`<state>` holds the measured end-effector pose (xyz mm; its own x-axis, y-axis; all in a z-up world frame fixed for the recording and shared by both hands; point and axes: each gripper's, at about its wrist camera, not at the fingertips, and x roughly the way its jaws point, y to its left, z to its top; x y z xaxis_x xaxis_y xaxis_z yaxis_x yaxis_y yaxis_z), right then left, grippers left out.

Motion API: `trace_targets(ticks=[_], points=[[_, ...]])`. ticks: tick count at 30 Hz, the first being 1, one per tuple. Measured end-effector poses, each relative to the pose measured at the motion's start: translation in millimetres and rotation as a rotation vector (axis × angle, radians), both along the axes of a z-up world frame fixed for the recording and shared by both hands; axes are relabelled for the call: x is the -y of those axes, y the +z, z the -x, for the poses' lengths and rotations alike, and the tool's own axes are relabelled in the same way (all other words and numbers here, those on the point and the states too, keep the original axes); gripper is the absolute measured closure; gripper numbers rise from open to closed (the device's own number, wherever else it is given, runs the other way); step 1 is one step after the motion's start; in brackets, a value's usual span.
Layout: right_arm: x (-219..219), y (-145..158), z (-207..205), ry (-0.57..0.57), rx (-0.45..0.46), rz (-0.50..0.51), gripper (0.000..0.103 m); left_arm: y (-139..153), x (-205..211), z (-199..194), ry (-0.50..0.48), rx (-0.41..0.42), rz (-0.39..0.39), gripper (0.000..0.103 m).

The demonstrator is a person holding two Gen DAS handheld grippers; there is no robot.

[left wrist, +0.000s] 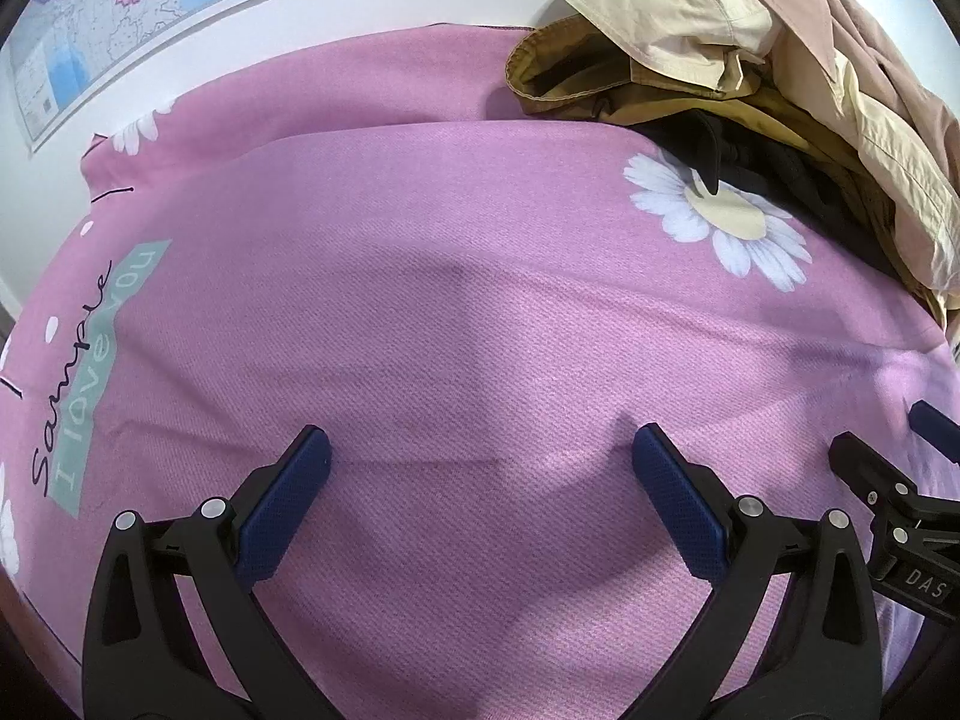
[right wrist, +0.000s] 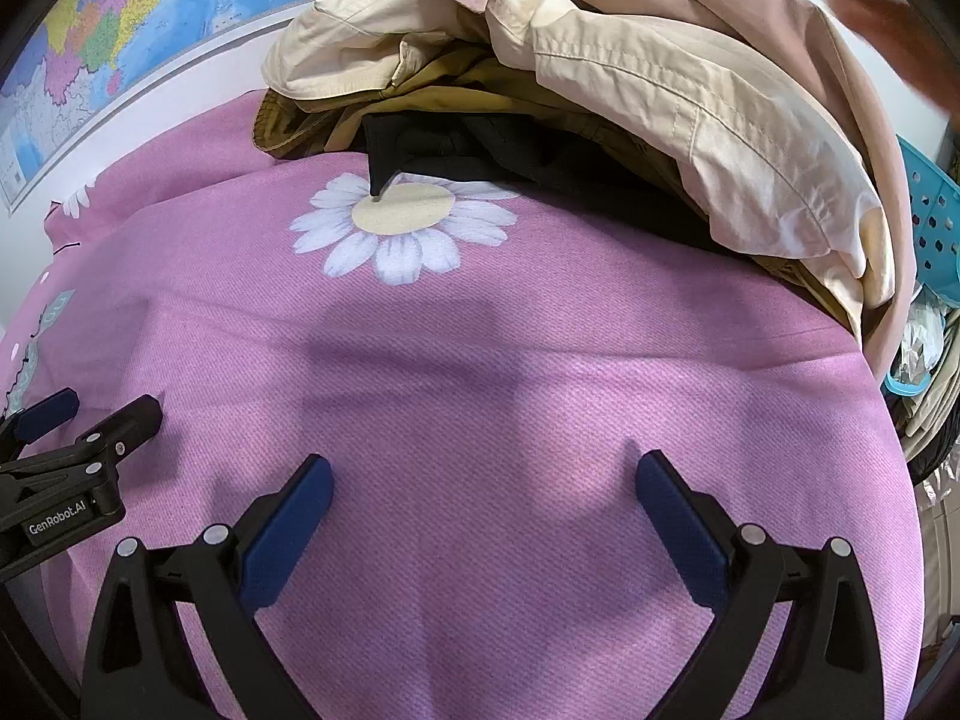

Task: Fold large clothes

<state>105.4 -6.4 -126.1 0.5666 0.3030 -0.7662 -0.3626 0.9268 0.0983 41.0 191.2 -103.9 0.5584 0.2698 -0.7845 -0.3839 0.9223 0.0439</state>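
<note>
The left gripper point(left wrist: 480, 468) hangs spread wide over the pink cloth point(left wrist: 456, 276), gripping nothing, and the right gripper point(right wrist: 483, 483) just beside it is spread wide and empty too. Both hover low above the near part of the pink cloth, their blue pads point(left wrist: 288, 504) clear of any fold or edge.

The pink cloth lies flat across the surface, a straight folded edge point(left wrist: 420, 129) running crosswise on its far side, so at least one fold looks done. A daisy print point(right wrist: 402, 228) sits on its far right part, and lettering point(left wrist: 78, 378) runs along its left.

Beyond the daisy, a heap of clothes point(right wrist: 660, 90) in cream, olive, black and dusty pink awaits, overlapping the cloth's far corner; most folding seems left.

Its long axis appears to run left to right, though its ends are cut off.
</note>
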Motion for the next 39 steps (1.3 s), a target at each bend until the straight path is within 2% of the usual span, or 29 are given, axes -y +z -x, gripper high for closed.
trace_targets(ticks=[39], points=[[-0.4, -1.3, 0.7, 0.001, 0.001, 0.002, 0.005, 0.7, -1.2, 0.6, 0.013, 0.001, 0.003, 0.004]])
